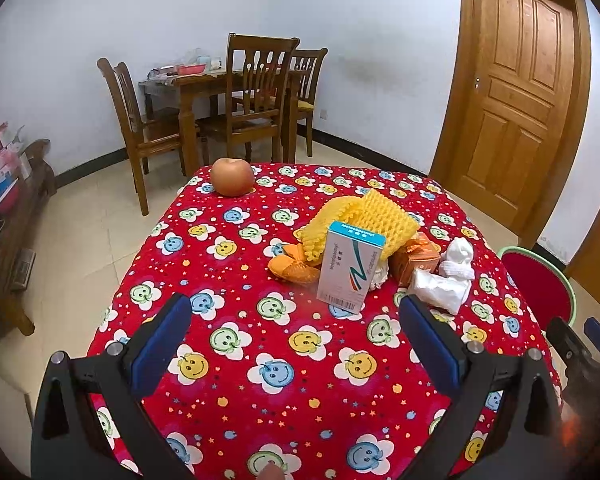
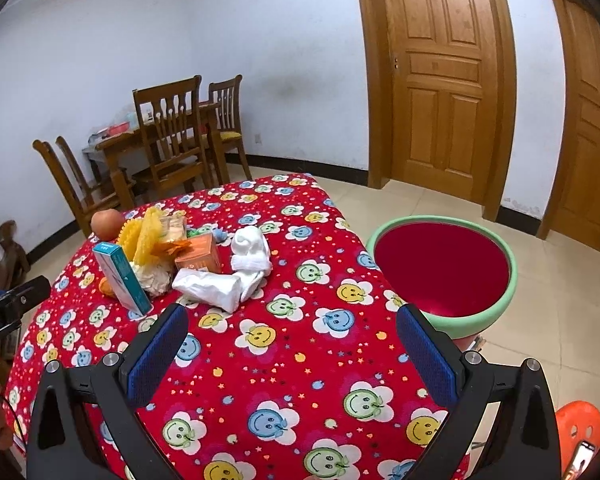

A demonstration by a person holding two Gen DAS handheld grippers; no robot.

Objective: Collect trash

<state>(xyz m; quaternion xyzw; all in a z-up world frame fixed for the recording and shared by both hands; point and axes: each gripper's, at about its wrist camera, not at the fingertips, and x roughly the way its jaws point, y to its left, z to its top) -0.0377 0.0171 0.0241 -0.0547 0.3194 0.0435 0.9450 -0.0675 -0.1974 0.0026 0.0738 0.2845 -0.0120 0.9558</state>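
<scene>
A heap of trash lies on the red smiley-flower tablecloth [image 1: 260, 320]: an upright white and teal medicine box [image 1: 350, 266], yellow foam fruit netting [image 1: 364, 216], orange peel [image 1: 294, 266], an orange carton [image 1: 418, 258] and crumpled white tissues [image 1: 446, 280]. In the right wrist view the same box [image 2: 122, 276], carton [image 2: 200, 254] and tissues [image 2: 220, 286] sit ahead and to the left. My left gripper [image 1: 296, 330] is open, just short of the medicine box. Nothing sits between the wide-apart fingers of my right gripper [image 2: 292, 336], which is open over bare cloth [image 2: 300, 360]. A green-rimmed red basin [image 2: 444, 270] stands beside the table's right edge.
An apple [image 1: 232, 182] rests at the table's far left corner. Behind stand a wooden dining table with chairs [image 1: 252, 92] and a wooden door [image 1: 516, 100]. An orange plastic stool [image 2: 580, 428] is at lower right. A bench with clutter [image 1: 8, 208] lines the left wall.
</scene>
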